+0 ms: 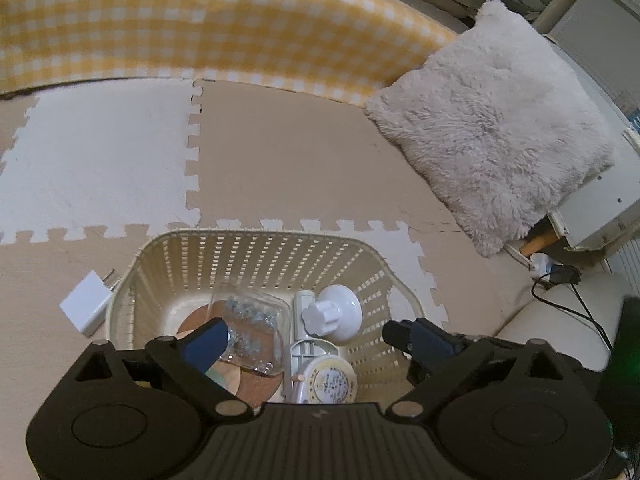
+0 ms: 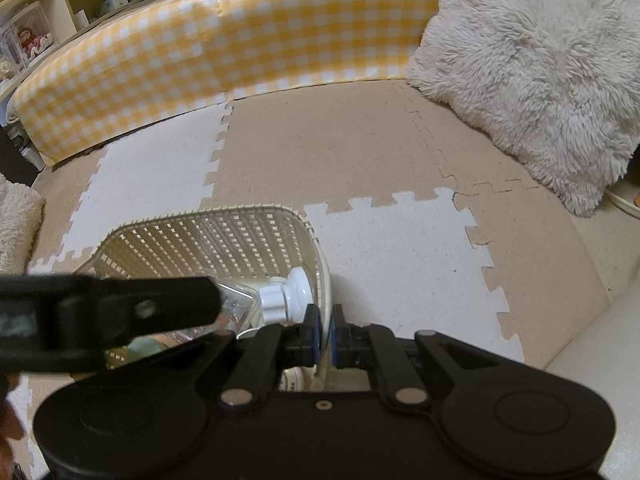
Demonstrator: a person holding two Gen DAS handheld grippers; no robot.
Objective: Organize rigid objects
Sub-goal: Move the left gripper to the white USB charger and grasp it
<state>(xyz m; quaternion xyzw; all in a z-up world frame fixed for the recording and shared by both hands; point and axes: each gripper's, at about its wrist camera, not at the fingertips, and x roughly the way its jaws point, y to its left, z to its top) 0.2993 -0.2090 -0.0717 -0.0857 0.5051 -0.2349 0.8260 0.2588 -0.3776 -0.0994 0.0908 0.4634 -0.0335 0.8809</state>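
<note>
Covering the floor is a puzzle-edged foam mat (image 1: 280, 152) in tan and white tiles, and along its far side runs the yellow gingham cushion (image 1: 160, 28), with a shaggy white pillow (image 1: 492, 120) propped at the right. Down on the mat sits the cream slotted basket (image 1: 256, 256), and it's filling up. Inside, a clear plastic box (image 1: 256, 328) of small silvery bits lies tilted over a round wooden disc (image 1: 256, 392). Beside it there's a white suction-cup holder (image 1: 336, 312) with its ribbed knob, and nearer the camera a round tin with a pale printed label (image 1: 332, 384). Outside the basket, just off its left wall, a white plug adapter (image 1: 88, 300) lies on the mat, prongs pointing away.

Now the grippers. The left gripper (image 1: 304, 336) hangs over the basket with its jaws spread wide, holding nothing; its left blue pad (image 1: 208, 344) is at the clear box, though whether it touches I can't tell. The right gripper (image 2: 325, 334) is clamped tight on the basket's right rim (image 2: 326, 276), blue pads either side of the wall.
</note>
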